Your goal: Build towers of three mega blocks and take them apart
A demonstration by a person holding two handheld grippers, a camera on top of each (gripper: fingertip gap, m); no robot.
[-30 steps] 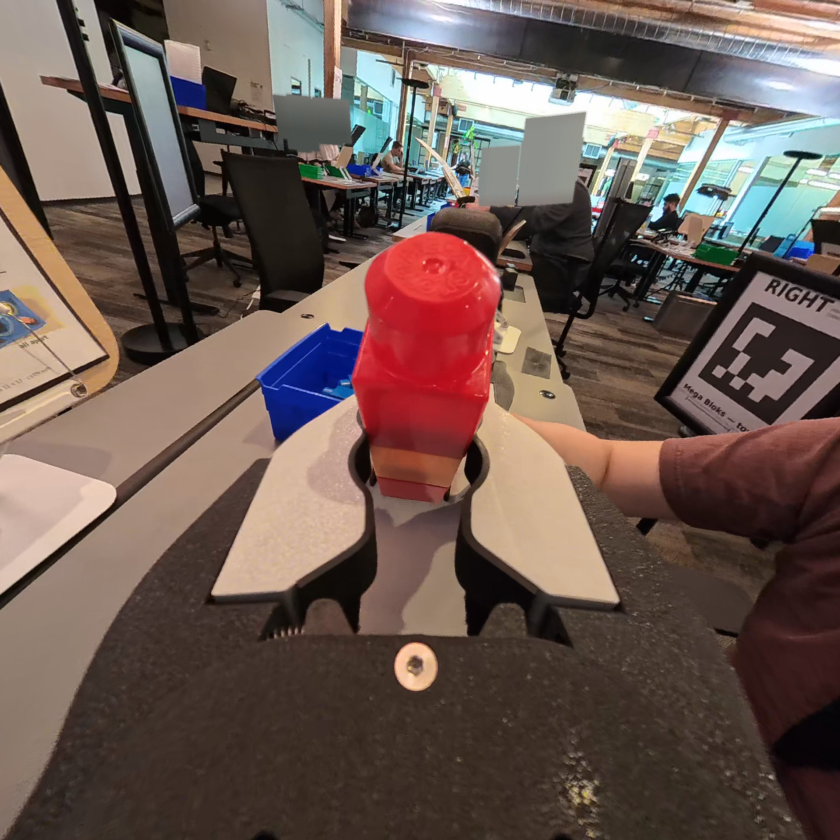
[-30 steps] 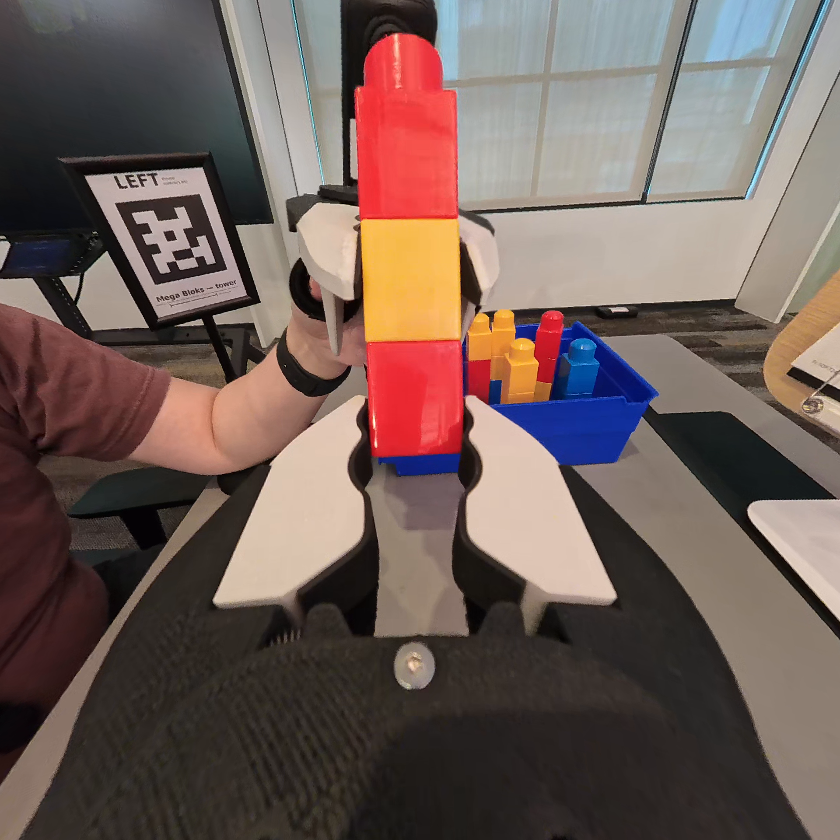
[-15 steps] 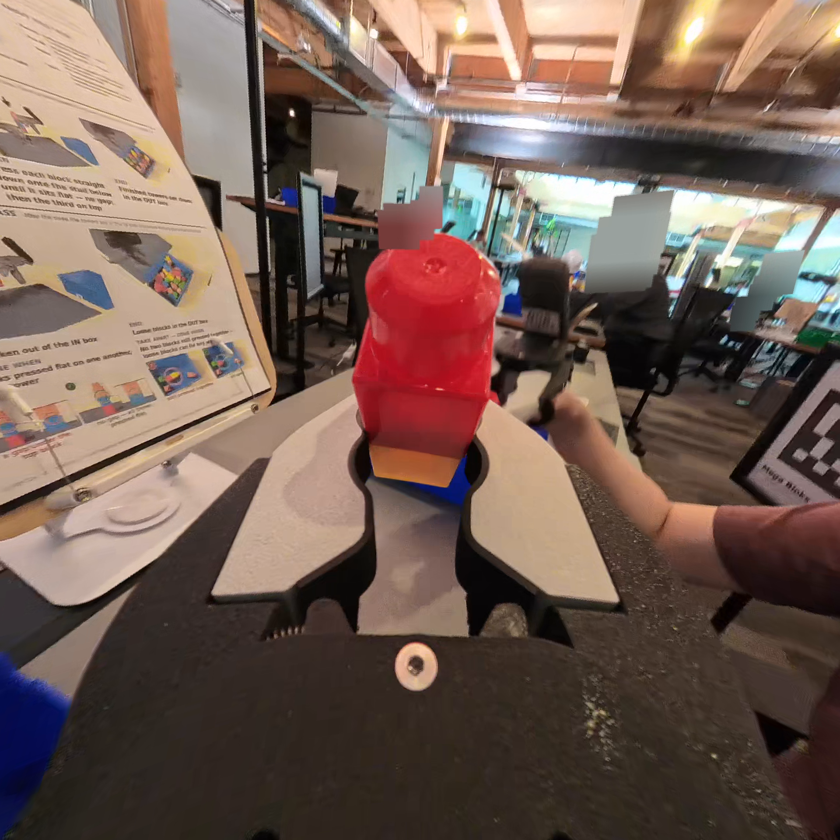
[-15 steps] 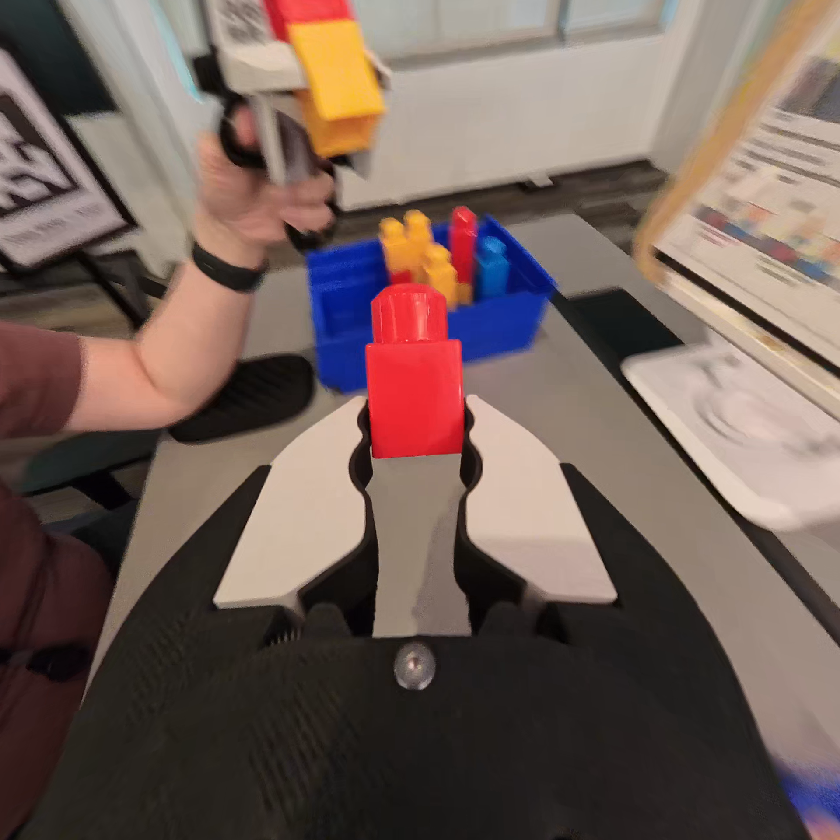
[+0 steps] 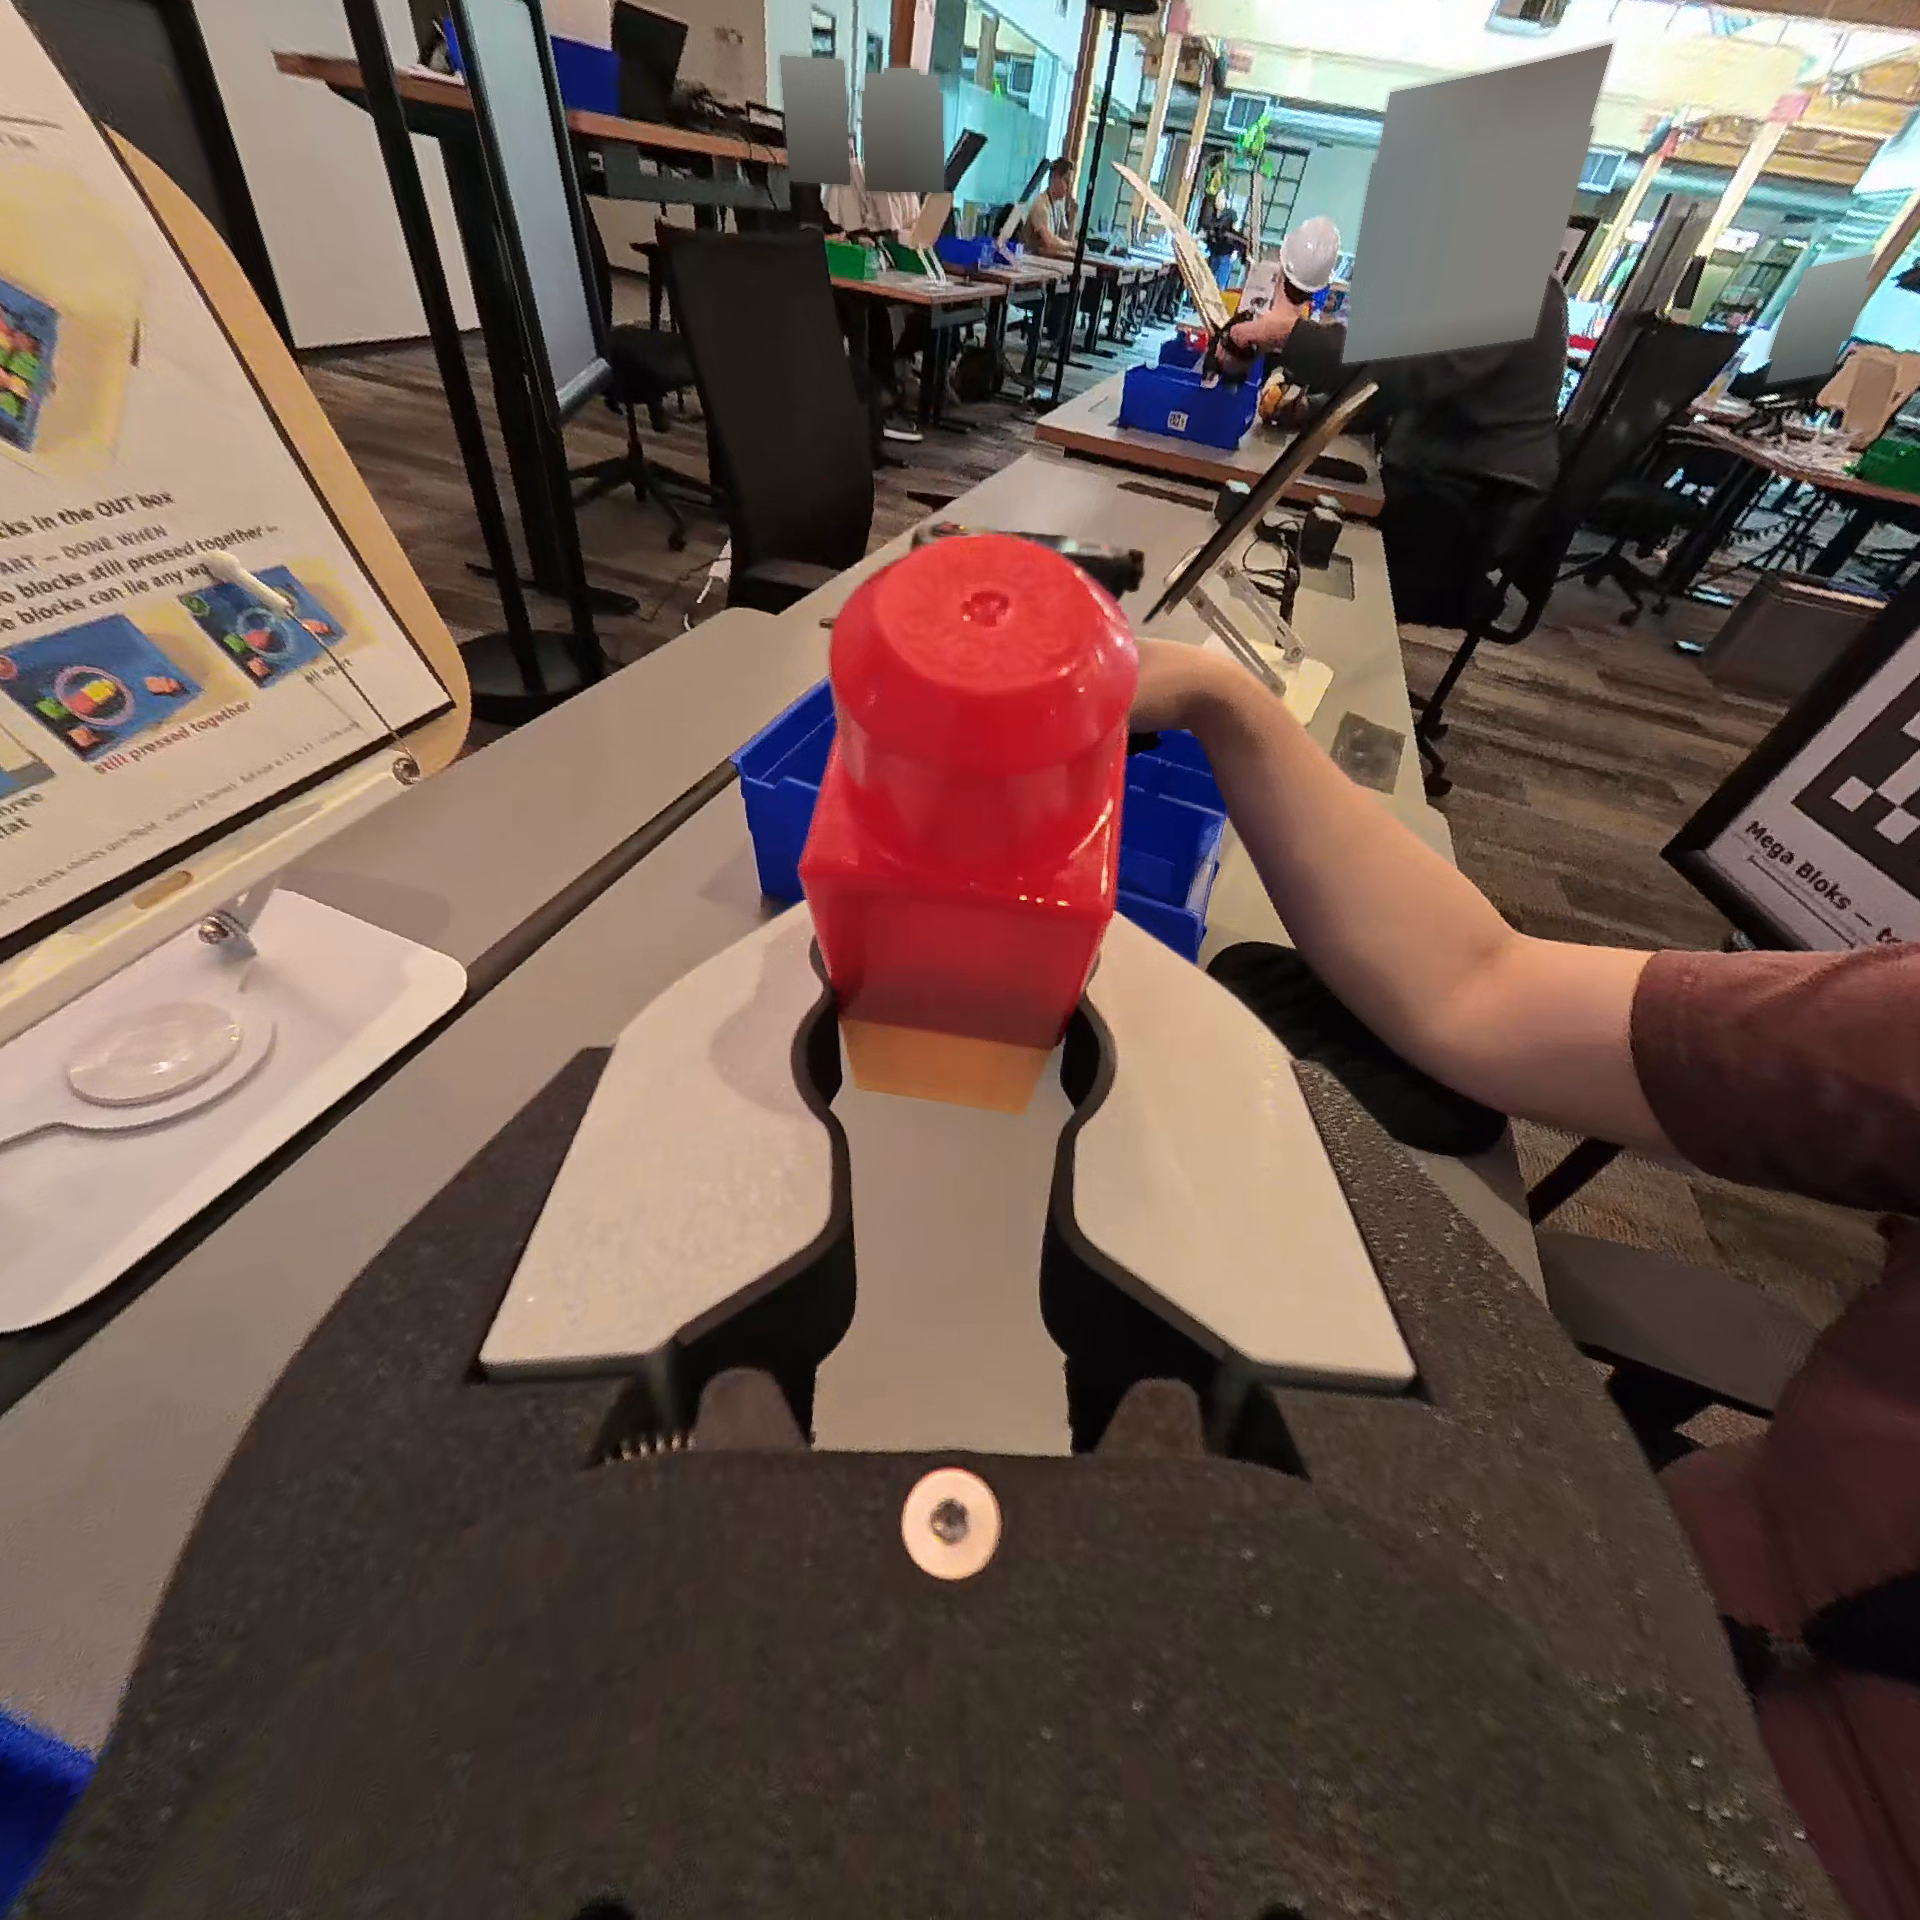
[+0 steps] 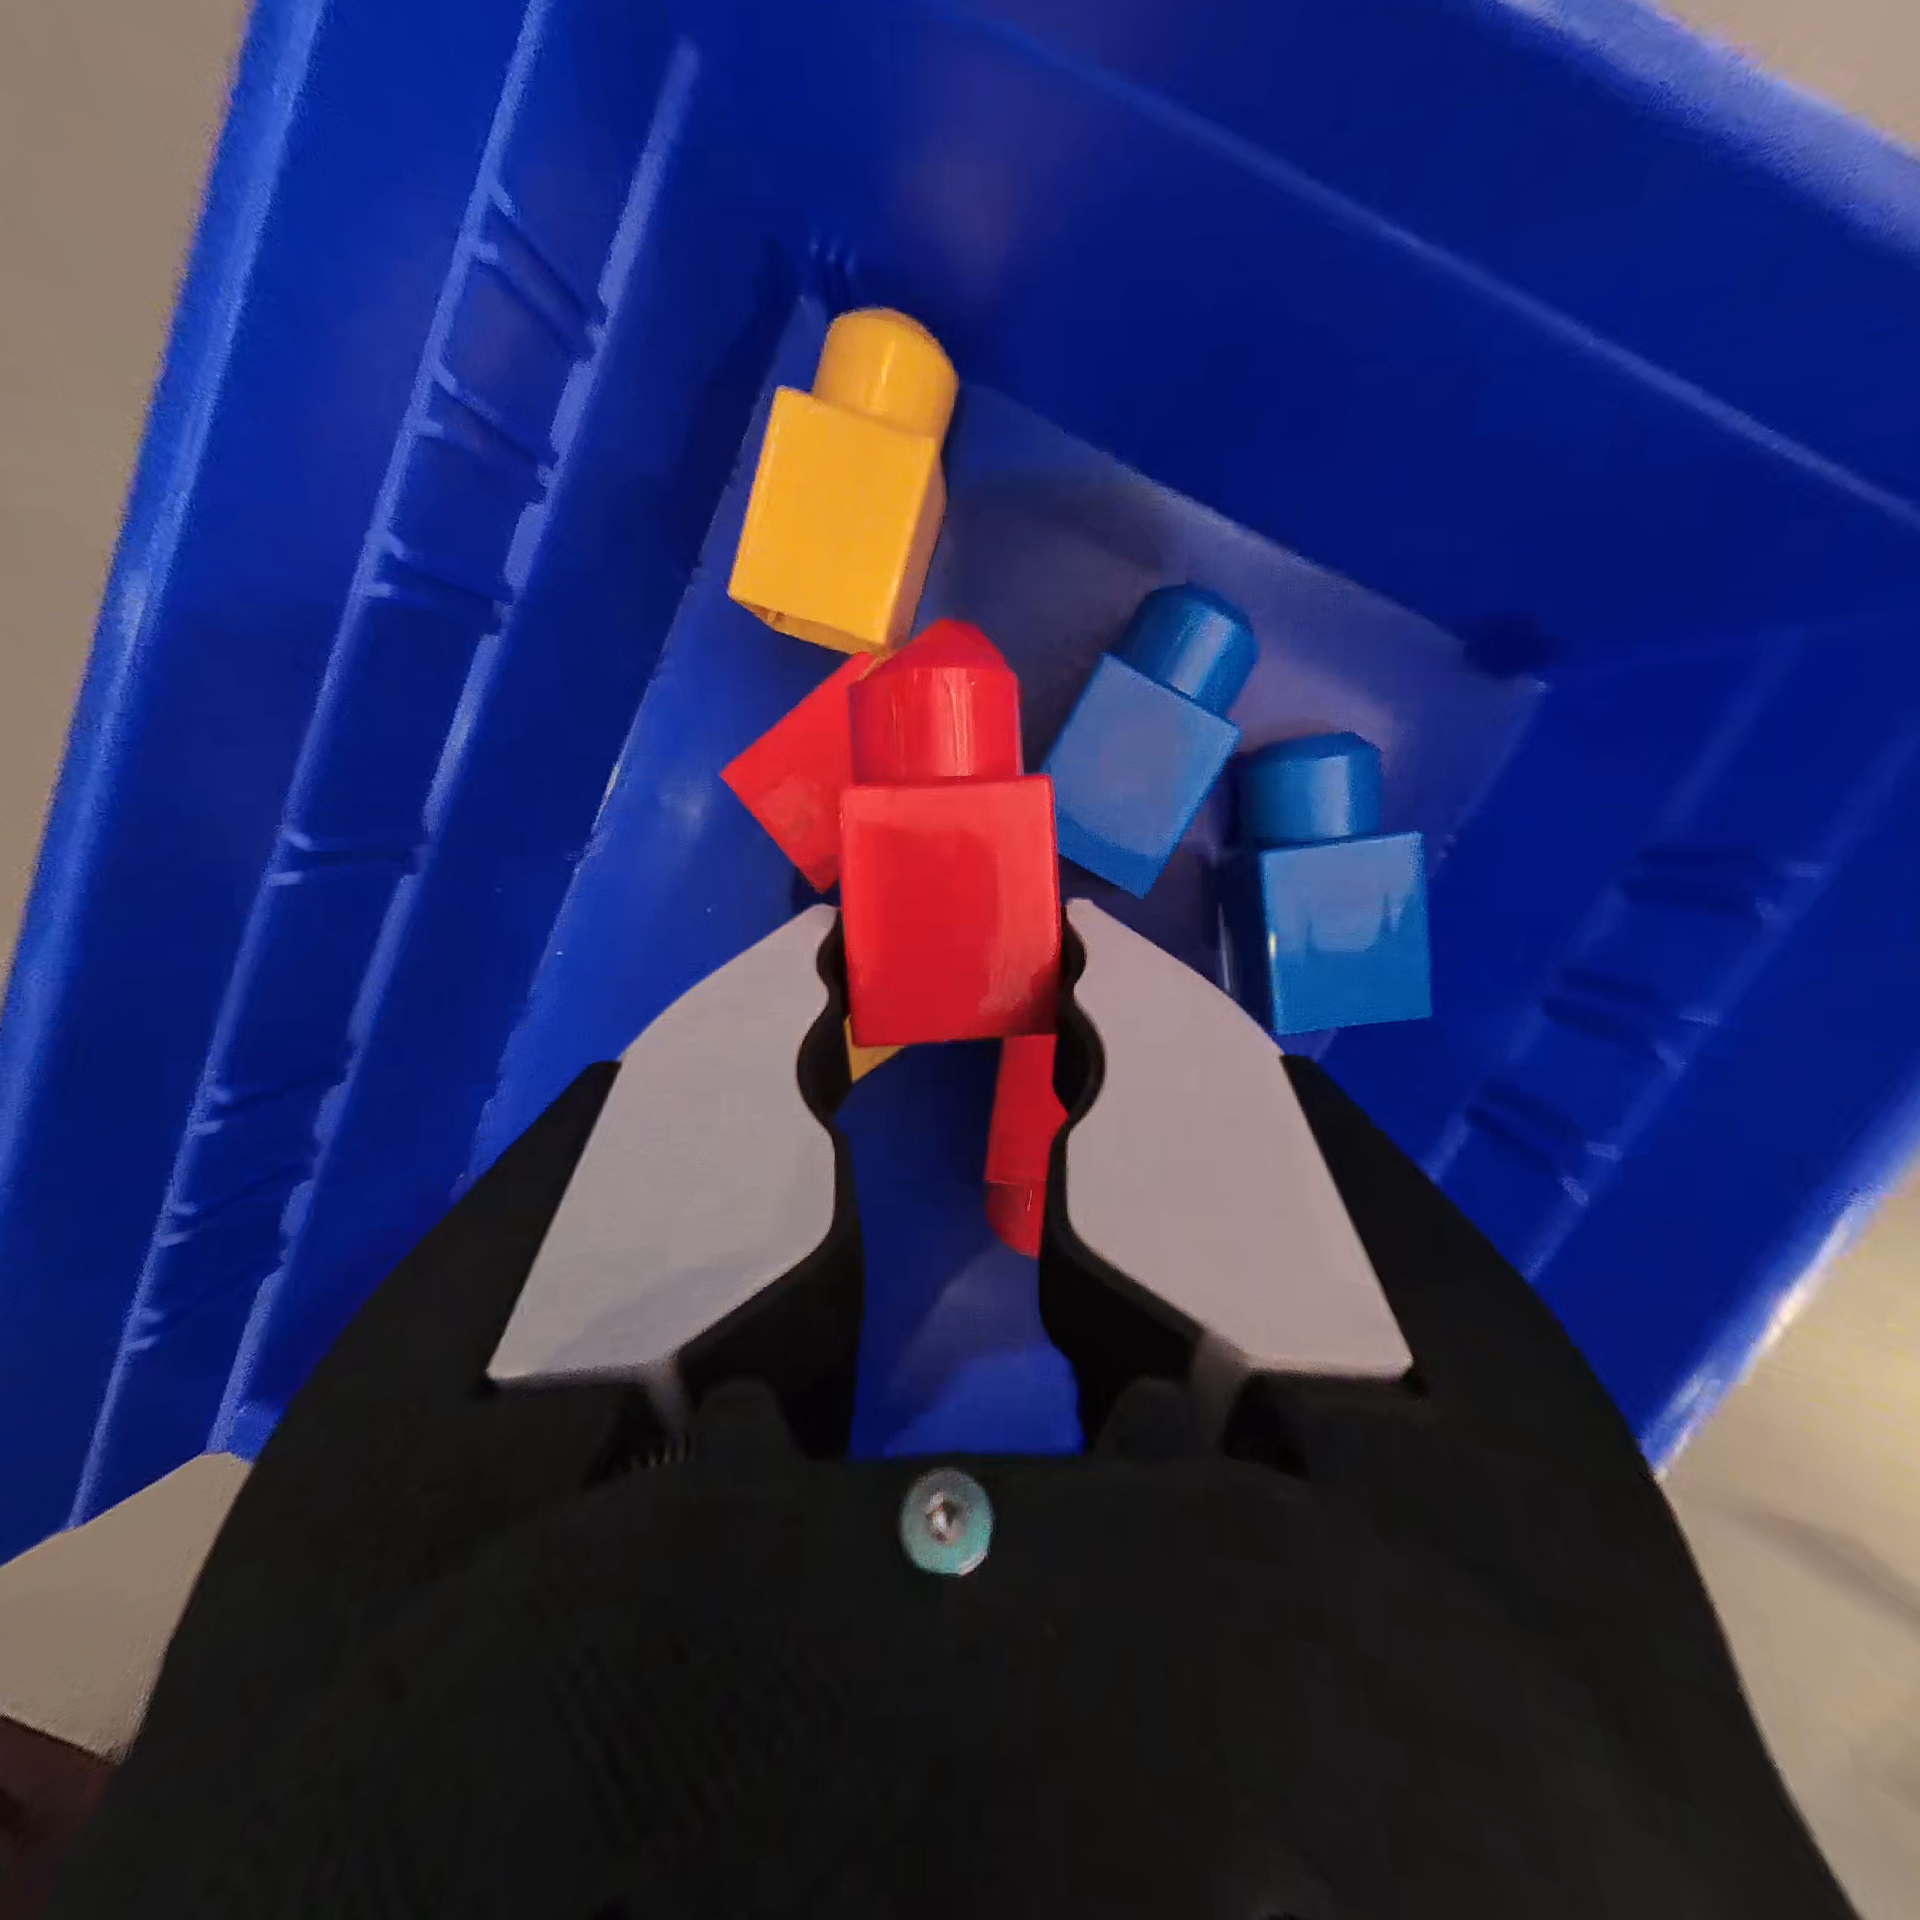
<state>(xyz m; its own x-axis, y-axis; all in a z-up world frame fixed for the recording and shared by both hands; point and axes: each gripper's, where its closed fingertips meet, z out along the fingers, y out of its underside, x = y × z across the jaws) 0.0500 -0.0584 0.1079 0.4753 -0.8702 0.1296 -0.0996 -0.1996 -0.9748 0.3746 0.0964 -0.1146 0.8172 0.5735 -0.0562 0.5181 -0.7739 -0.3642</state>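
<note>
Red-on-yellow stack (image 5: 961,862) sits clenched in your left gripper (image 5: 951,1029) above the table. Your right gripper (image 6: 948,987) grips a red block (image 6: 948,914) over the blue bin (image 6: 364,520); releasing crooked could wedge it against loose blocks.

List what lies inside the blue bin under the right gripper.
Blue bin: one yellow block, two blue blocks, red blocks partly covered by the red block in the jaws.

The left gripper (image 5: 956,1039) is clamped on a red-over-yellow block stack (image 5: 961,831) held above the grey table (image 5: 520,831), while the right gripper (image 6: 951,997), reached over the blue bin (image 6: 364,623), pinches a red block (image 6: 951,904).
</note>
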